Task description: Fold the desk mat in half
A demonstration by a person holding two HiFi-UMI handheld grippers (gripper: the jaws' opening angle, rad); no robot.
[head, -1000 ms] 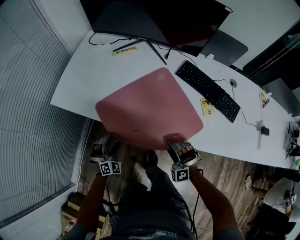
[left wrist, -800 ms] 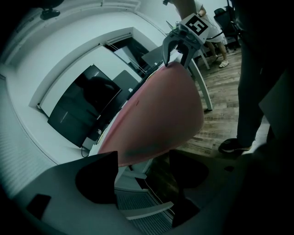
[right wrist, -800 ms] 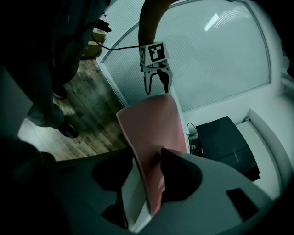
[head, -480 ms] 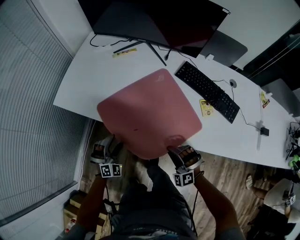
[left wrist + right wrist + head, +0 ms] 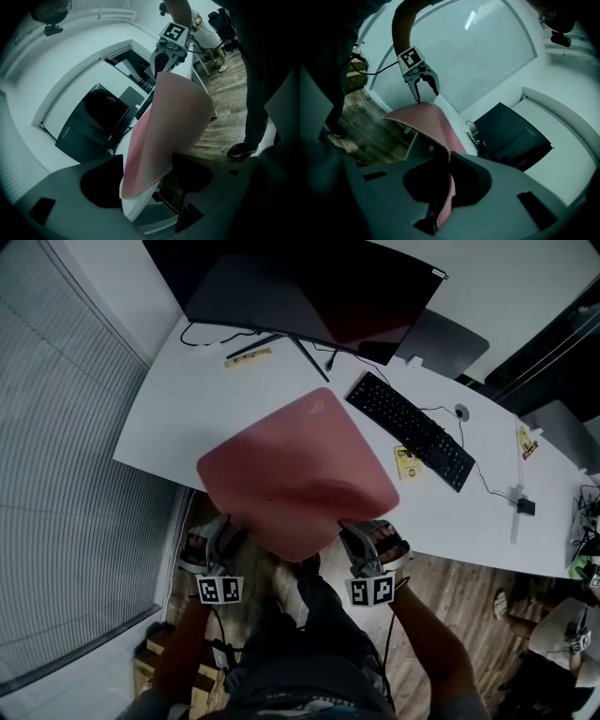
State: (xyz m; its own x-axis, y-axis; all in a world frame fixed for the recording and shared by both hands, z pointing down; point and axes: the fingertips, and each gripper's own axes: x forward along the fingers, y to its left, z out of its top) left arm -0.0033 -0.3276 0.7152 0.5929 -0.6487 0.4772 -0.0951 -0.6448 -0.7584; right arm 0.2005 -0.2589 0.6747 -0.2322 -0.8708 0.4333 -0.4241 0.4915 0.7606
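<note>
The pink desk mat (image 5: pixel 291 474) lies on the white desk (image 5: pixel 187 390), and its near edge is lifted off the desk. My left gripper (image 5: pixel 223 526) is at the near left corner. In the left gripper view the mat (image 5: pixel 178 108) fills the gap between its jaws, and the gripper is shut on it. My right gripper (image 5: pixel 361 535) holds the near right corner. Its jaws have just been closing, and the mat's edge (image 5: pixel 429 117) is pinched thin between them. From the right gripper view, the mat rises to a peak at the left gripper (image 5: pixel 426 96).
A black keyboard (image 5: pixel 408 430) lies just right of the mat, with a yellow card (image 5: pixel 409 463) beside it. A dark monitor (image 5: pixel 300 287) stands behind, with cables at its foot. Window blinds (image 5: pixel 66 474) run along the left. The person's legs stand on the wooden floor (image 5: pixel 450 596) under the desk edge.
Both grippers have risen at the desk's near edge. The mat's near edge has come up with them and now bulges, more so on the right.
</note>
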